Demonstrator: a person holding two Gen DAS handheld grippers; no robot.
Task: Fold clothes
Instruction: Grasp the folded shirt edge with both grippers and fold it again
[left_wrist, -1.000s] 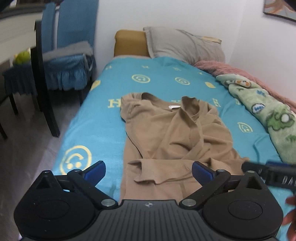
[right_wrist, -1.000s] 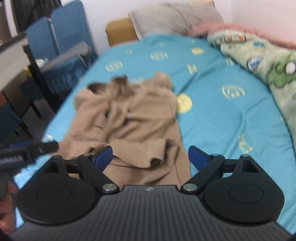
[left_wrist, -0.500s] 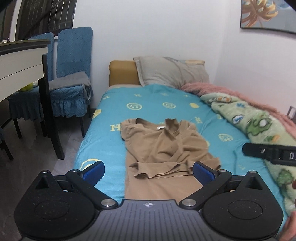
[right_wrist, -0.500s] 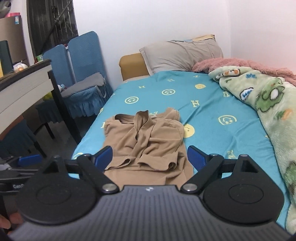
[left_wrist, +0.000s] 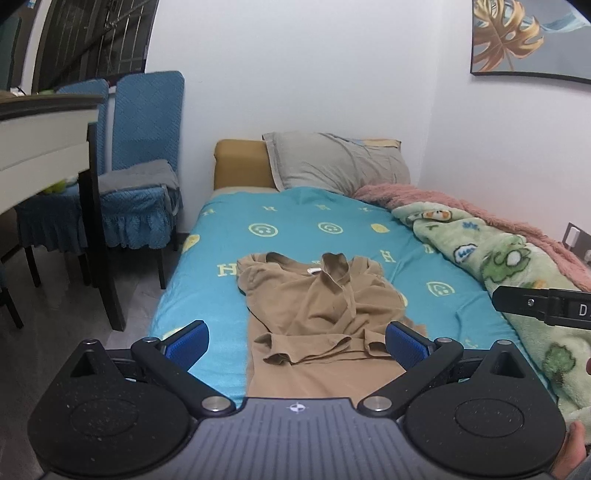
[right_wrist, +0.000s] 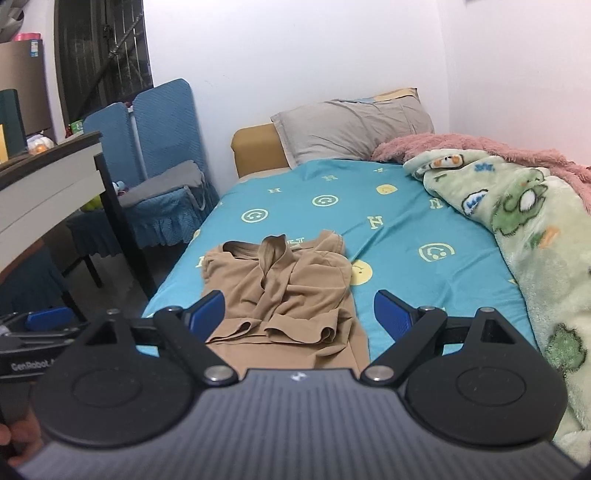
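Over the last second, both hand-held grippers have drawn back and risen from the tan long-sleeved cotton shirt (left_wrist: 317, 321).

In the left wrist view the shirt has shrunk from filling the centre to the lower middle of the frame, and the leaf picture (left_wrist: 528, 37) has entered at upper right.

In the right wrist view the blur has cleared; the shirt (right_wrist: 284, 295) now sits smaller at lower centre.

The right hand-held gripper (left_wrist: 543, 308) has shifted higher at the right edge of the left view.

Black left claw (left_wrist: 297, 341) with blue pads (left_wrist: 186, 345) and silver pivot screws.
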